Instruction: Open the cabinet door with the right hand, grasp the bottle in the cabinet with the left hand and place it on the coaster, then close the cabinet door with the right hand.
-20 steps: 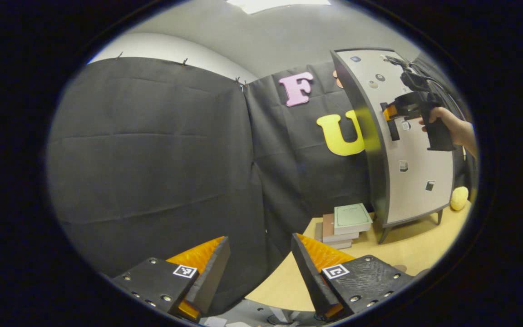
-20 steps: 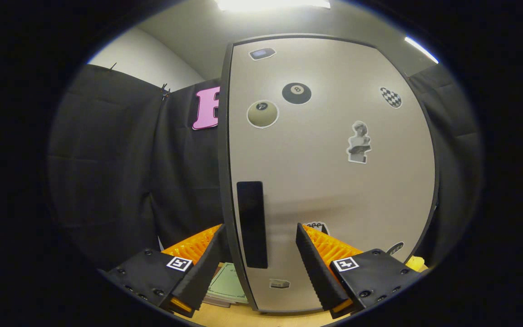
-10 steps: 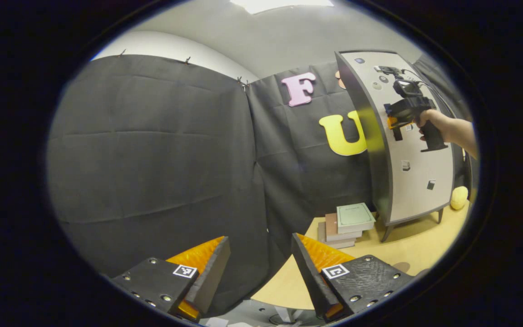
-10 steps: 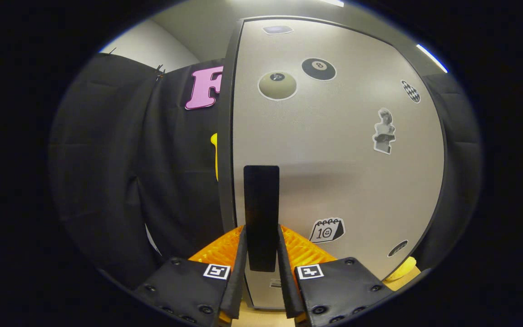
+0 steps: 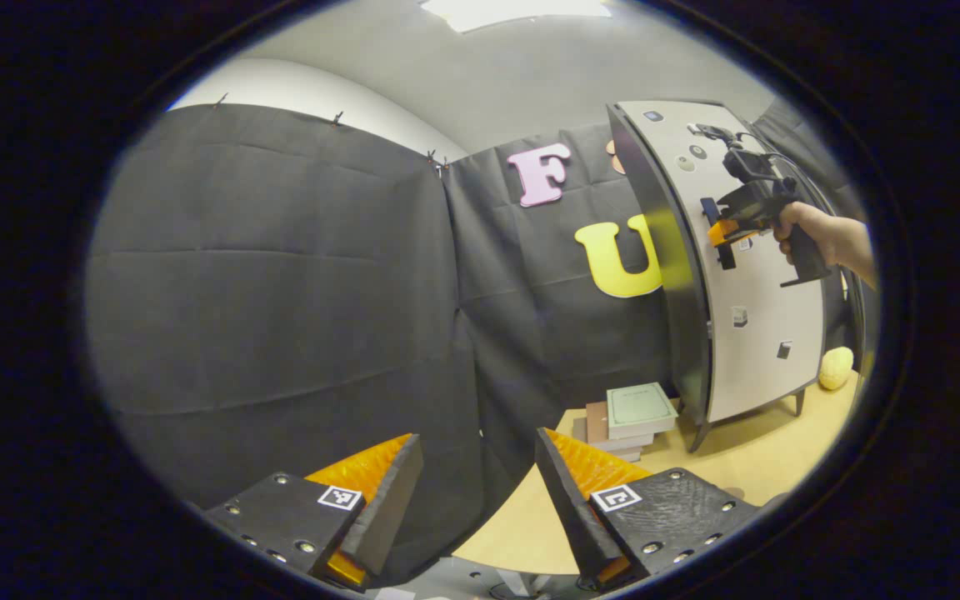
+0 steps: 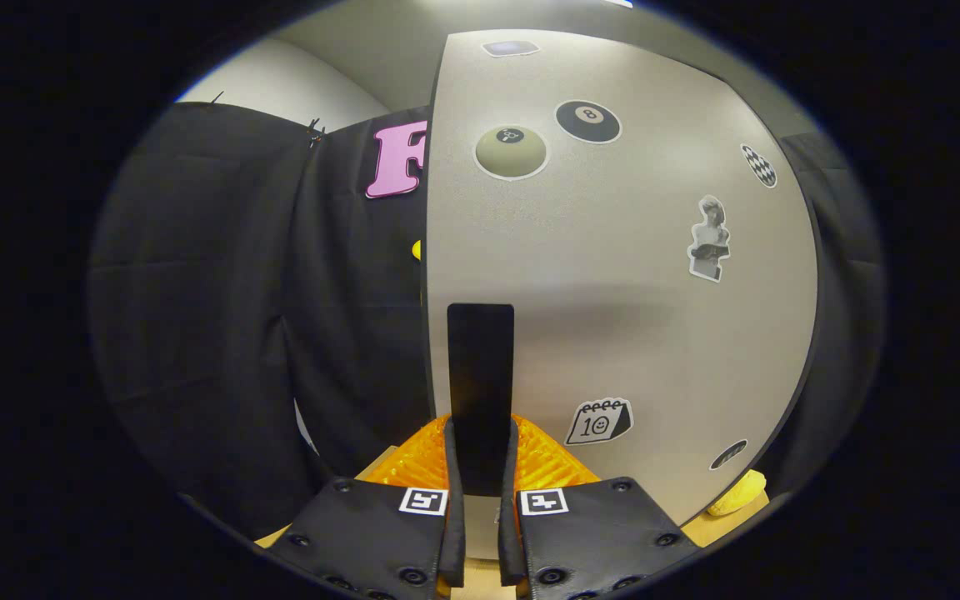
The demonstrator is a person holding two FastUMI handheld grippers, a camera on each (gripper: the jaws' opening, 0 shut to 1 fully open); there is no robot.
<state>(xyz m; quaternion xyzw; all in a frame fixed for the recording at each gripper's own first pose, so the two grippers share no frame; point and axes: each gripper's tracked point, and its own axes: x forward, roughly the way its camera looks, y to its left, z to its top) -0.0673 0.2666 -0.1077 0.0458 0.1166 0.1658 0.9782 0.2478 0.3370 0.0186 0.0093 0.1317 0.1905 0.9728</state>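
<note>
Progress: step one in hand. Right gripper (image 6: pixel 480 492) is clamped on the cabinet door (image 6: pixel 630 283) handle (image 6: pixel 480 392); door looks barely ajar. Left gripper (image 5: pixel 476 492) waits wide open and empty over the desk (image 5: pixel 738 458). Bottle presumably inside the cabinet, unseen; placing and closing remain.

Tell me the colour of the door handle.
Black handle; right gripper view shows it best.

Left gripper view: low over the table (image 5: pixel 747 454), far back; faces the booth corner, cabinet (image 5: pixel 738 275) at right;
Right gripper view: close up, facing the cabinet door (image 6: pixel 630 283);
Shared: door, handle (image 6: pixel 480 392)
</note>
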